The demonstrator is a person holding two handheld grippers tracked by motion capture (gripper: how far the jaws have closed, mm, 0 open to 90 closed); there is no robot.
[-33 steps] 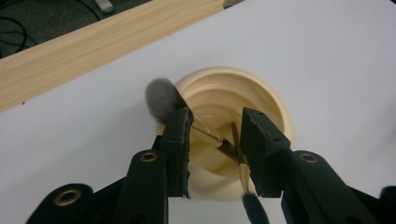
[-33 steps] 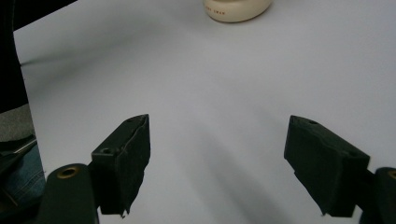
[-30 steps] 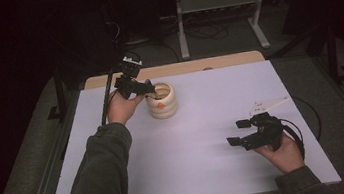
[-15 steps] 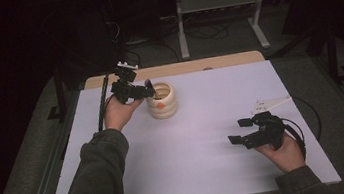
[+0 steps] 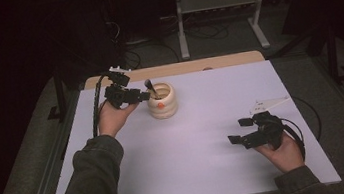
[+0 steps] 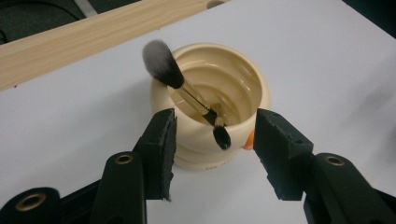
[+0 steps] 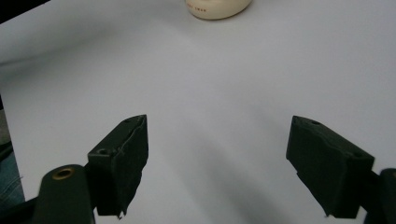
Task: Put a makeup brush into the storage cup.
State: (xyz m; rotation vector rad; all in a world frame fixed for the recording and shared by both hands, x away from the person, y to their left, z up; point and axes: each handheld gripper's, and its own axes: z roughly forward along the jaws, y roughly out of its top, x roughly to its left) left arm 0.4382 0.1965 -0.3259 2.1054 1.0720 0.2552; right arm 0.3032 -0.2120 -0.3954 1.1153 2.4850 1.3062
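A cream ribbed pot (image 5: 162, 101) (image 6: 219, 88) with an orange mark stands at the back left of the white table (image 5: 206, 143). A makeup brush (image 6: 187, 93) with a grey-white head (image 5: 148, 84) leans across the pot's mouth, its dark end over the near rim. My left gripper (image 5: 145, 95) (image 6: 215, 126) is open just left of the pot; its jaws stand either side of the brush's dark end without touching it. Open as well and holding nothing, my right gripper (image 5: 236, 138) (image 7: 217, 154) hovers low over the table's front right. The pot's base (image 7: 217, 8) shows far off.
A wooden strip (image 5: 171, 69) (image 6: 70, 42) runs along the table's back edge. Behind it on the dark floor stand a metal frame (image 5: 219, 15) and cables. Dark rails (image 5: 59, 96) flank the table. A cable (image 5: 308, 109) trails from my right gripper.
My left gripper has drawn back a little to the left from over the pot, and the brush stays in the pot. The right gripper has barely shifted.
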